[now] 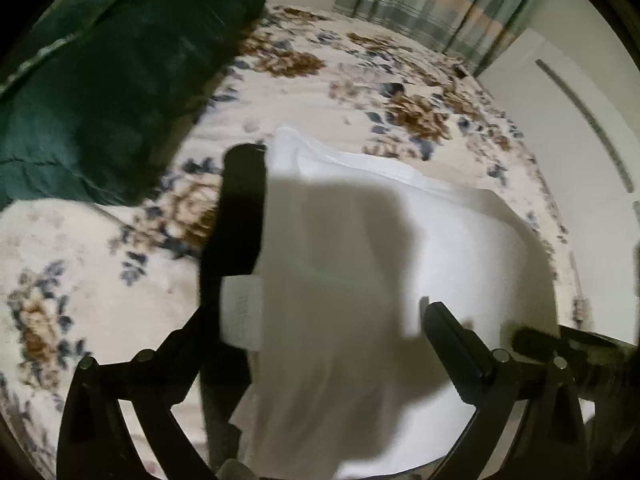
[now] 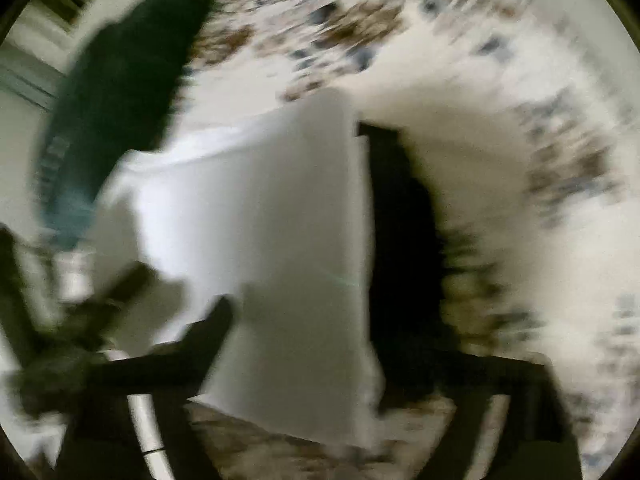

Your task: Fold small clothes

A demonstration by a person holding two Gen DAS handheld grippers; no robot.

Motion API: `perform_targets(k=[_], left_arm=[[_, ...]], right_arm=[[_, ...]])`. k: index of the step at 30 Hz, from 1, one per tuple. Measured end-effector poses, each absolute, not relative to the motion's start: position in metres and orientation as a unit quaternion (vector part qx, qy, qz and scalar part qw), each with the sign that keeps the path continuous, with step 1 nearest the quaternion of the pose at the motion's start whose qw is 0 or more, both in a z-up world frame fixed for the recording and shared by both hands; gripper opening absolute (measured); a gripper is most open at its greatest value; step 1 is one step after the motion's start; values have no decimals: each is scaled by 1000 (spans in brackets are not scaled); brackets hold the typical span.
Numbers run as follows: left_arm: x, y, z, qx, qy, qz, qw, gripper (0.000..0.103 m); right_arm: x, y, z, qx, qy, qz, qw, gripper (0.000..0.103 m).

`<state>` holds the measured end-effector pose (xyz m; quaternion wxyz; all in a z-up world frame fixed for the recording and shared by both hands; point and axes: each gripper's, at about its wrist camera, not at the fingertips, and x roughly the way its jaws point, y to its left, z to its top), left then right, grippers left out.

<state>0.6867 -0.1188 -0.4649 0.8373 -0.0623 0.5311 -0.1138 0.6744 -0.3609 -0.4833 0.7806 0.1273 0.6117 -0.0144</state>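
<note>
A white garment [image 1: 360, 264] hangs lifted over the floral bedspread [image 1: 340, 80]. My left gripper [image 1: 340, 280] is shut on its edge; the left finger [image 1: 240, 216] lies against the cloth and the right finger [image 1: 452, 340] is partly behind it. In the blurred right wrist view the same white garment [image 2: 280, 240] fills the middle. My right gripper [image 2: 304, 280] is shut on it, its dark right finger [image 2: 400, 240] beside the cloth's edge. The other gripper [image 2: 100, 300] shows at lower left.
A dark green pillow or blanket [image 1: 112, 80] lies at the bed's left, also in the right wrist view [image 2: 120, 80]. Striped curtains [image 1: 432, 0] hang at the back. A white wardrobe [image 1: 560, 140] stands at the right of the bed.
</note>
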Motion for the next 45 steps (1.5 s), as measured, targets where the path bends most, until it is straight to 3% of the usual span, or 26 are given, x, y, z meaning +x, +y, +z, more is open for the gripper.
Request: perform_targets(k=[5,12,19,34,45], left_arm=[[673,-121,-452,-22,523,-74,849,103],[644,-114,-417,12,506,-50,861,103],[594,-109,-343,15,481,-49,875,103],[424,-111,-150,21,405,-62,912,103],[341,-102,-79,7,356,-51,933,103]], right_arm=[[644,-342,-473,35,590,-108,799,103],[609,-344,-432,19,556,-147,818,103],[555,-335,-348,22,519,-153,841,103],[359,-303,-114,11,406,-141,903,103],[246,-285,-13,1,348,-128,929,103]])
